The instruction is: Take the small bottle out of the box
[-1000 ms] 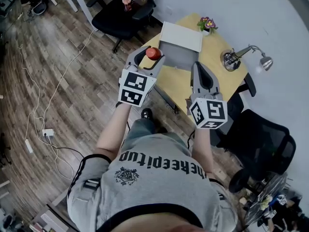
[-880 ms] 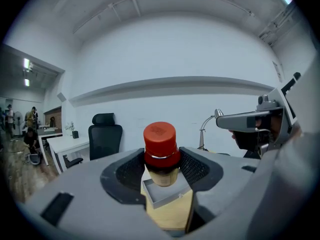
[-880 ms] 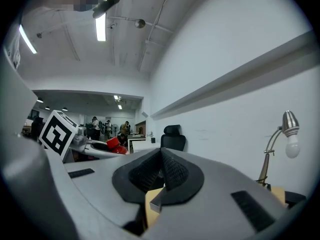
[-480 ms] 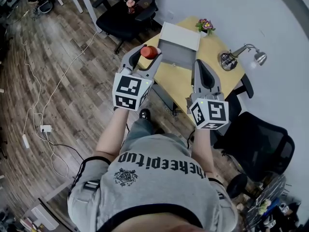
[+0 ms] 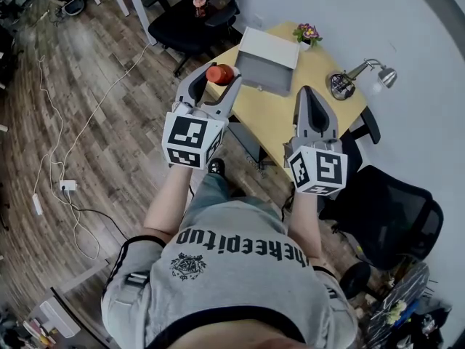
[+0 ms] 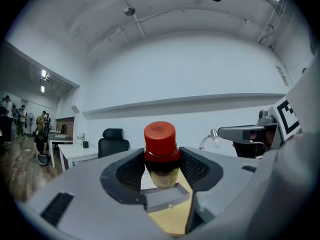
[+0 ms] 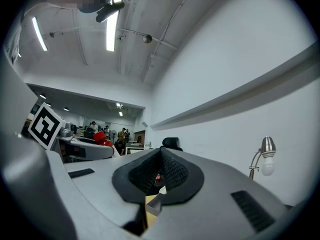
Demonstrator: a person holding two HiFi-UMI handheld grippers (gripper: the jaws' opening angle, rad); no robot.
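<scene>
A small bottle (image 5: 219, 73) with a red cap and dark amber body hangs in the air, and my left gripper (image 5: 216, 76) is shut on it just under the cap. The left gripper view has the bottle (image 6: 161, 154) upright between the padded fingers (image 6: 131, 170), with the open grey box (image 6: 162, 199) far below on the yellow table. In the head view the box (image 5: 269, 53) sits beyond and to the right of the bottle. My right gripper (image 5: 313, 93) hovers over the table's near side, shut and empty; its pads (image 7: 170, 171) nearly meet.
The yellow table (image 5: 320, 78) also holds a desk lamp (image 5: 341, 84) at the right and a small flower pot (image 5: 308, 33) at the back. Black office chairs stand beyond the table (image 5: 185, 20) and at my right (image 5: 392, 217). Cables lie on the wooden floor (image 5: 73, 122).
My left gripper has risen and drifted left with the bottle, away from the box. The right gripper has barely moved.
</scene>
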